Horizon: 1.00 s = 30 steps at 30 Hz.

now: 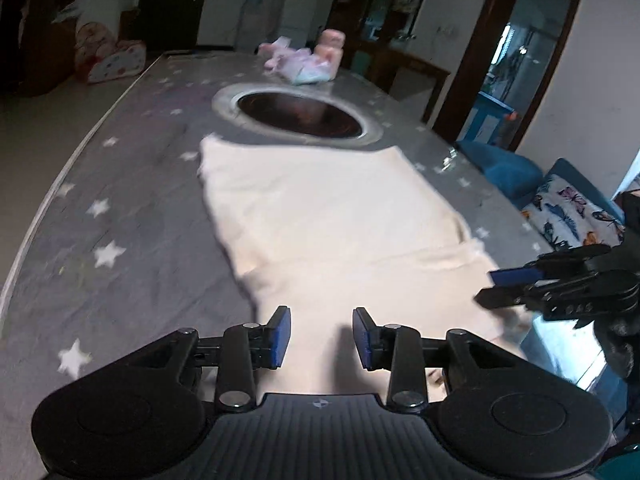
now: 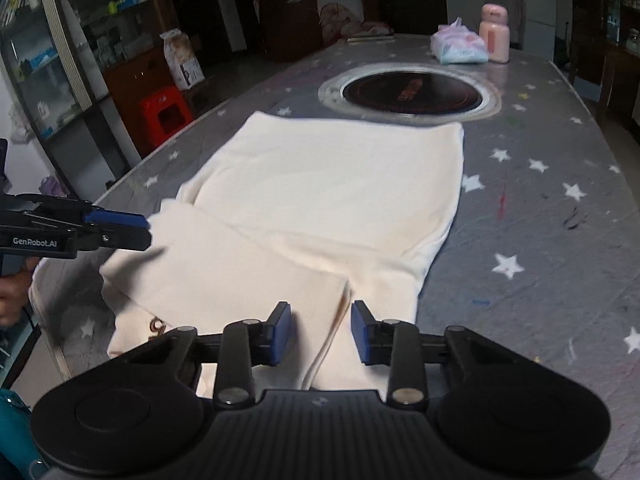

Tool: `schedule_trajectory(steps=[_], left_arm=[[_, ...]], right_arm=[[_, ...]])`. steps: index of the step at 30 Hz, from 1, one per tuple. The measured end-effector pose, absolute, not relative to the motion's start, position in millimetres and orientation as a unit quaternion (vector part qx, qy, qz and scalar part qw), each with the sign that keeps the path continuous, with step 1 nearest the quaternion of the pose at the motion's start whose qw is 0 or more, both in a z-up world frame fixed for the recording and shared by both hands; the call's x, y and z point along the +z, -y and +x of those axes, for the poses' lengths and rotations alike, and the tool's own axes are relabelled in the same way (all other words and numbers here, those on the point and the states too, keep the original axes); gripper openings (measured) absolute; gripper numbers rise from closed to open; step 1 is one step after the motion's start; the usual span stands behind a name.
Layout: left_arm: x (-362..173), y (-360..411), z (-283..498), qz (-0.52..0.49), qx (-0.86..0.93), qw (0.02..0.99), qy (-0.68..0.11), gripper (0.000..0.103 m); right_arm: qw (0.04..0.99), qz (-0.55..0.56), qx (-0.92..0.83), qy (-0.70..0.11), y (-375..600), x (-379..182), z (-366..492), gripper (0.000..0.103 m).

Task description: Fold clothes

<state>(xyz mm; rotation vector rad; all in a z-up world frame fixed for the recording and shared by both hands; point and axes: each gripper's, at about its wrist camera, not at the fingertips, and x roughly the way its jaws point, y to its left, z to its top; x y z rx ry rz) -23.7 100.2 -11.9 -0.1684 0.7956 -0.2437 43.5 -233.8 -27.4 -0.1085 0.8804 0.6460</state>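
My left hand-held gripper (image 1: 320, 336) and right hand-held gripper (image 2: 320, 332) both hang spread and empty over the near end of the cream garment (image 2: 320, 200), which stretches lengthwise up the worktop (image 2: 540, 208) centre frame.

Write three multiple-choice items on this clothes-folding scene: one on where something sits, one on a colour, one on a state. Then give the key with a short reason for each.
1. Where does the pink bottle stand?
A. on the cream garment
B. at the table's far end, beside the wipes pack
C. inside the round cooktop

2. What colour is the garment spread on the table?
A. cream
B. red
C. navy

3. How do the right gripper jaws stand?
A. shut on a sleeve
B. shut on the bottle
C. apart, holding nothing

Key: B, it stands past the cooktop next to the pack; A, the cloth is pale cream on the grey starred cover; C, cloth shows through the gap between its blue pads.
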Motion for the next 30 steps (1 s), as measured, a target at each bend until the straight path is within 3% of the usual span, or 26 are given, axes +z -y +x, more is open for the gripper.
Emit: schedule_trajectory(steps=[7,15,30], left_arm=[[-13.6,-101.5,-27.8,-0.067,-0.125,0.909,-0.392,0.041],[0.4,-100.2,-10.2,-0.078,-0.134,0.915,-0.372,0.041],[-19.1,-109.4,8.6,-0.087,-0.096,0.910,-0.394,0.041]], right_arm=[[0.856,-0.059,0.303,-0.415,233.8,-23.1,41.7,0.005],[0.874,-0.082,0.300,-0.373,231.7,0.5,39.9,0.004],[0.876,-0.085,0.269,-0.391,236.7,-17.7,53.2,0.004]])
